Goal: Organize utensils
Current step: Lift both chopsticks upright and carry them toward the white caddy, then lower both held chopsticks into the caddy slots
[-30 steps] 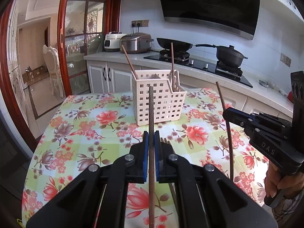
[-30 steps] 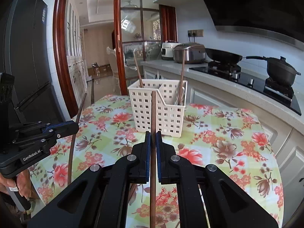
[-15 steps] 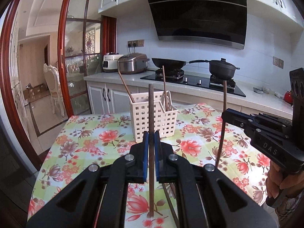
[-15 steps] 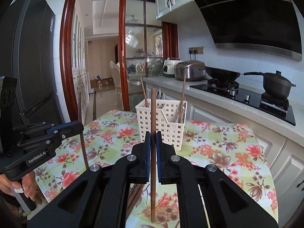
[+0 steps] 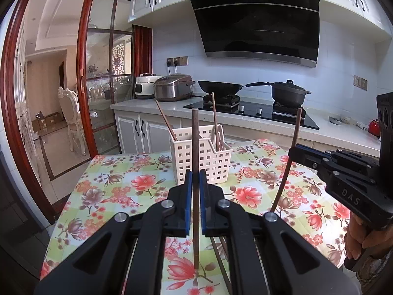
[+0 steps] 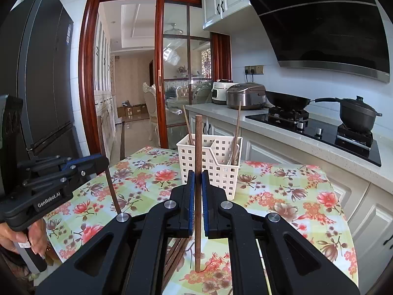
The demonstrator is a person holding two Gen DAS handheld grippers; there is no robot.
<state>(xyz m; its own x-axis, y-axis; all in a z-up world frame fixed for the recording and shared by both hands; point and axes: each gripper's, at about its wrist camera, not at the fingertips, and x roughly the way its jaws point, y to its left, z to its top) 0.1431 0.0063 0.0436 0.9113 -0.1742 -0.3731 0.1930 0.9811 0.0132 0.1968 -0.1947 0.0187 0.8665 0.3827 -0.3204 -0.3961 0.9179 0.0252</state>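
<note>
A white perforated utensil basket [image 5: 201, 154] stands on the floral tablecloth [image 5: 118, 184] near the far edge of the table, directly ahead of both grippers. It has at least two compartments. One chopstick leans in the left compartment [image 5: 166, 121], and another stands in the right compartment [image 5: 215, 115] beside a pale utensil that cannot be identified. This placement appears to make the basket the collection point, so each remaining chopstick must be brought to it end-down.

The left gripper [image 5: 195, 186] is clamped on a dark wooden chopstick [image 5: 195, 147]. The blue pads press it from both sides with no visible gap. The stick is held upright, its lower tip clear of the cloth and its upper end rising in front of the basket. An upright hold probably suits a straight drop into a compartment.

The right gripper [image 6: 198, 189] is likewise closed tight on a second chopstick [image 6: 198, 145], also vertical, with its lower tip above the cloth. In the left wrist view this stick [image 5: 292, 147] appears well to the right of the basket.

More chopsticks [image 6: 175, 255] lie on the table beneath the right gripper, not yet collected.
</note>
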